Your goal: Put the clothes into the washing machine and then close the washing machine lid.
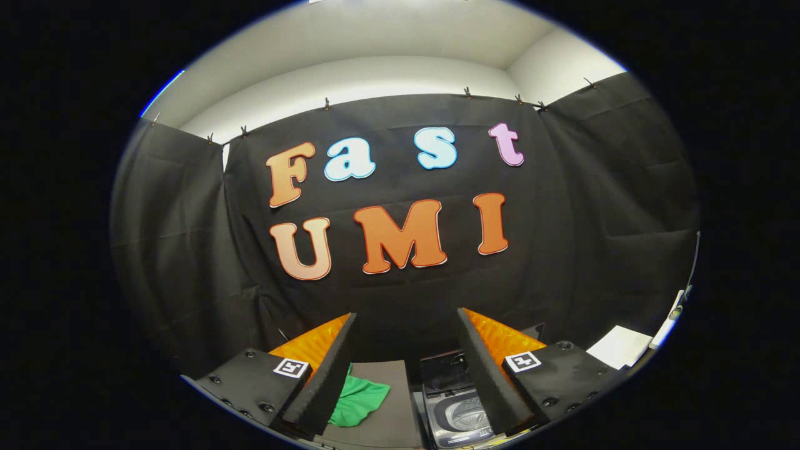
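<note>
The claw (406,369) stands wide, its fingers (325,387) holding nothing. Between them, low on the tabletop (387,406), a green cloth (359,403) lies crumpled by the one finger, and a small washing machine (459,412) sits by the other, its lid (445,372) up and drum showing. Beyond rises the booth's black wall (594,206).

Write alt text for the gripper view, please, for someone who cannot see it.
An open gripper hangs above a table, holding nothing. Between its fingers lie a green cloth, beside the left one, and a small washing machine with its lid up, beside the right one. Beyond them hangs a black cloth wall.
</note>
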